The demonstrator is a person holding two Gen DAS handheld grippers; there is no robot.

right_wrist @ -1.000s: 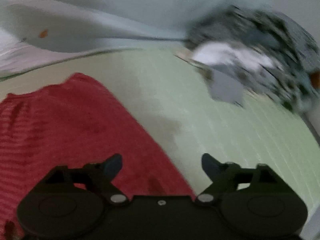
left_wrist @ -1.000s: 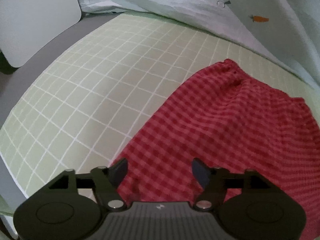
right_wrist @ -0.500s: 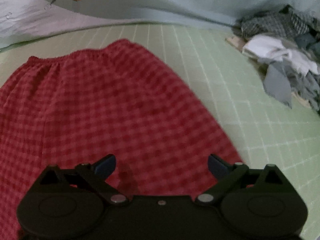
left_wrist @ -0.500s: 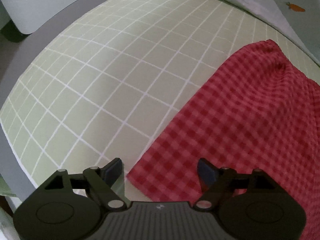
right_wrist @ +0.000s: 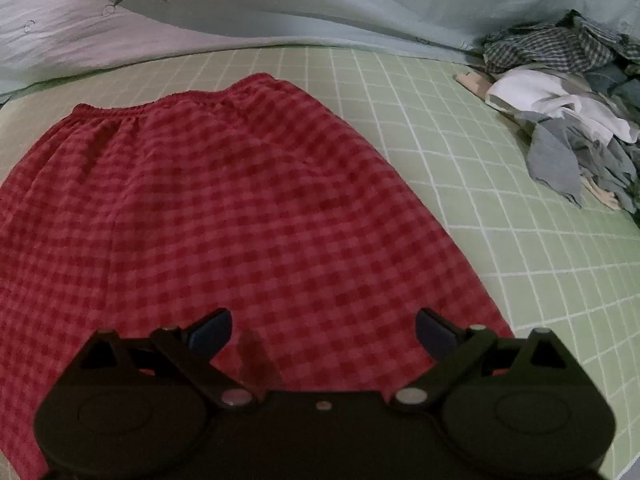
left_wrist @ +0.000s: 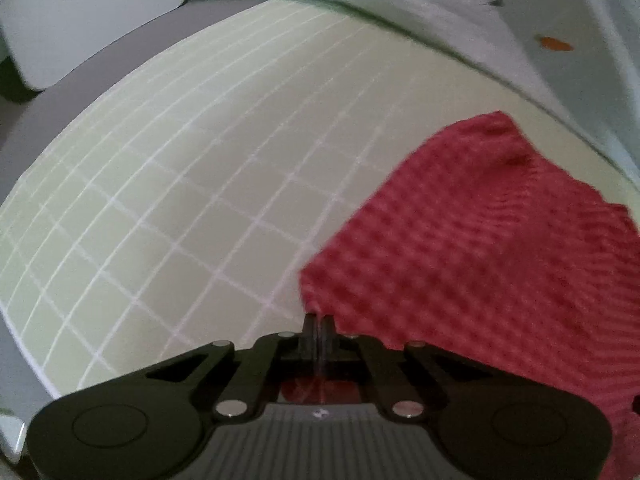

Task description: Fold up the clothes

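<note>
Red checked shorts (right_wrist: 224, 208) lie flat on a green grid-patterned sheet (right_wrist: 500, 240), with the elastic waistband at the far end. In the left wrist view the shorts (left_wrist: 480, 248) fill the right side. My left gripper (left_wrist: 319, 326) is shut on the near left corner of the shorts and lifts that edge slightly. My right gripper (right_wrist: 323, 330) is open, its fingers spread over the near right hem of the shorts, holding nothing.
A pile of crumpled clothes (right_wrist: 568, 92), checked, white and grey-blue, lies at the far right. A pale quilt (right_wrist: 280, 4) with a carrot print runs along the far edge. A white panel (left_wrist: 80, 12) stands at the far left beyond the grey bed edge.
My left gripper has shut on the near left corner of the shorts and raised it. My right gripper has stayed open over the near right hem.
</note>
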